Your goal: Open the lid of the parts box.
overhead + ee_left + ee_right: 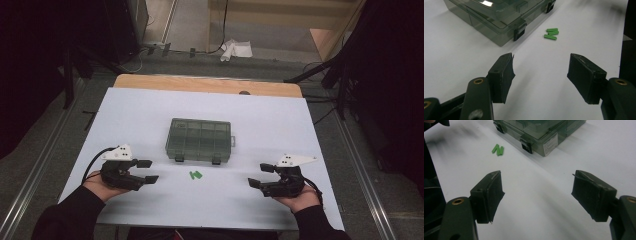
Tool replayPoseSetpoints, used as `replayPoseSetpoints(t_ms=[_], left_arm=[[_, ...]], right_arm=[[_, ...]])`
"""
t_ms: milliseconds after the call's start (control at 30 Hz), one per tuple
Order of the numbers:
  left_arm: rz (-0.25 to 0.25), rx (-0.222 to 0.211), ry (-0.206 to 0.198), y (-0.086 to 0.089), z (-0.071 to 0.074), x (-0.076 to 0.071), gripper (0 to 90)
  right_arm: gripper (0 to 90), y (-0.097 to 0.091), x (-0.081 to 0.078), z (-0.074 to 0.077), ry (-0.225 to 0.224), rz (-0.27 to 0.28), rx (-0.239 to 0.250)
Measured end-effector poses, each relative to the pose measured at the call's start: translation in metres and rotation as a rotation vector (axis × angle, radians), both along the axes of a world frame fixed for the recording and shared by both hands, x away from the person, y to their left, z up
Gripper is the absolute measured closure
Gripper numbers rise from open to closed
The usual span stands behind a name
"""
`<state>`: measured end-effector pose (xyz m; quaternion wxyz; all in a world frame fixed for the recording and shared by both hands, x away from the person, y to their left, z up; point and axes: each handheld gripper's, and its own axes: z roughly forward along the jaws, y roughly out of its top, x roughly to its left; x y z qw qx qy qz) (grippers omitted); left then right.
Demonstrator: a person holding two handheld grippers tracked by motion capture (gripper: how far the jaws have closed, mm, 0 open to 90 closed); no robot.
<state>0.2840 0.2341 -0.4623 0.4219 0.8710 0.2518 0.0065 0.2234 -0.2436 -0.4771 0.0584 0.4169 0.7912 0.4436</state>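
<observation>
A shut, smoky-clear compartment box [200, 140] with two dark latches on its near side lies in the middle of the white table; it is also in the left gripper view [496, 17] and the right gripper view [541, 132]. Three small green sticks [195, 174] lie together on the table just in front of it [551, 33] [498, 150]. My left gripper [148, 171] rests low at the left, pointing right toward the sticks, jaws open and empty [540, 75]. My right gripper [260, 175] rests at the right, pointing left, jaws wide open and empty [537, 195].
The white sheet [150, 110] covers a wooden table whose far edge [200, 84] shows beyond it. Dark stands and cables ring the table on the floor. Bare white surface lies between the two grippers and around the box.
</observation>
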Motion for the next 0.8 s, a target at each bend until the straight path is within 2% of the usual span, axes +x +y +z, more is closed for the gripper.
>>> replayPoseSetpoints(t_ms=[267,367,567,800], left_arm=[[-0.006,-0.001,-0.006,-0.0031,0.0000,-0.0006,36.1],[-0.013,0.013,-0.013,-0.0035,-0.0008,-0.0011,36.1],[-0.010,0.010,-0.009,-0.0034,0.0000,0.0009,36.0],[-0.007,0.008,0.001,-0.0030,0.0001,0.0012,36.0]], right_arm=[[25.2,-0.0039,-0.0026,0.0013,0.001,-0.022,0.003],[25.2,-0.0039,-0.0022,0.0016,-0.008,-0.025,0.010],[25.2,-0.0051,-0.0018,0.0010,-0.005,-0.028,-0.001],[25.2,-0.0038,-0.0015,0.0017,-0.001,-0.041,0.014]])
